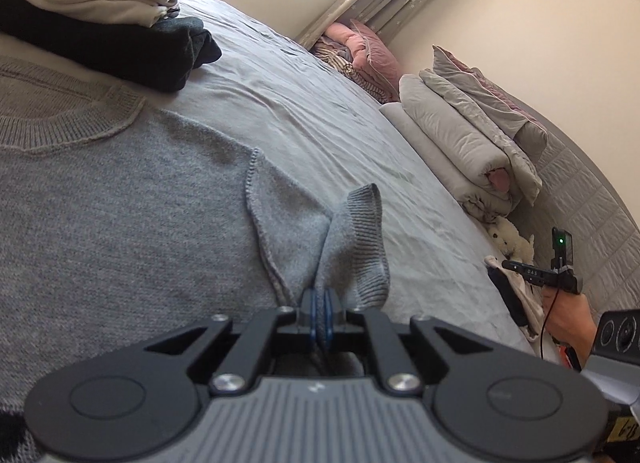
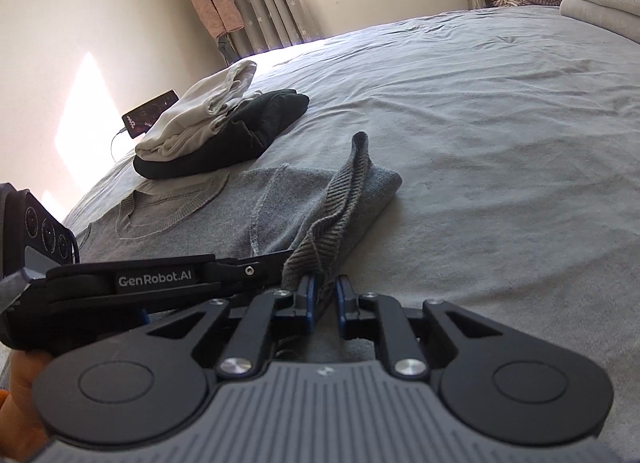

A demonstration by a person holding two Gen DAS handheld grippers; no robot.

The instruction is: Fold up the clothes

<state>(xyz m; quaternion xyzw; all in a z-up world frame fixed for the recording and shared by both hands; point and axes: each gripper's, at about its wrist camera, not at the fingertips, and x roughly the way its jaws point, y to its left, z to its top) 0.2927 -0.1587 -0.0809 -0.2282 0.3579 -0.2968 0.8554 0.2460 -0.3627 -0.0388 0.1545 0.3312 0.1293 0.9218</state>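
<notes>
Your left gripper (image 1: 320, 313) has its 2 blue pads pressed together on the ribbed cuff (image 1: 354, 239) of the grey knit sweater (image 1: 120, 199), so the sleeve end is pinched and lifted off the bed sheet (image 1: 312, 111). Your right gripper (image 2: 323, 297) is different: its pads stand slightly apart, with the ribbed edge lying against the left pad only and a clear gap to the right pad. Judge that side as not gripping.

That is the main risk. If you carry the sleeve across now, only 1 pinch holds it, and the loose knit could sag, twist or slide out, leaving the sleeve bunched instead of flat. Pulling hard from the cuff alone may also drag the whole body of the sweater over the sheet and wrinkle the part already laid out. The 2 tools sit almost touching, so closing the right one carelessly could knock the left.

The sweater lies face up on the near part of the bed, its V-shaped ribbed neckline (image 2: 172, 203) towards the stack of folded clothes (image 2: 216, 135), a cream garment on a dark one. Its long axis runs from that neckline back towards you and to the left, the hem end out of view. The sleeve you hold is doubled over itself beside the body's right edge, its cuff standing nearly upright.
</notes>
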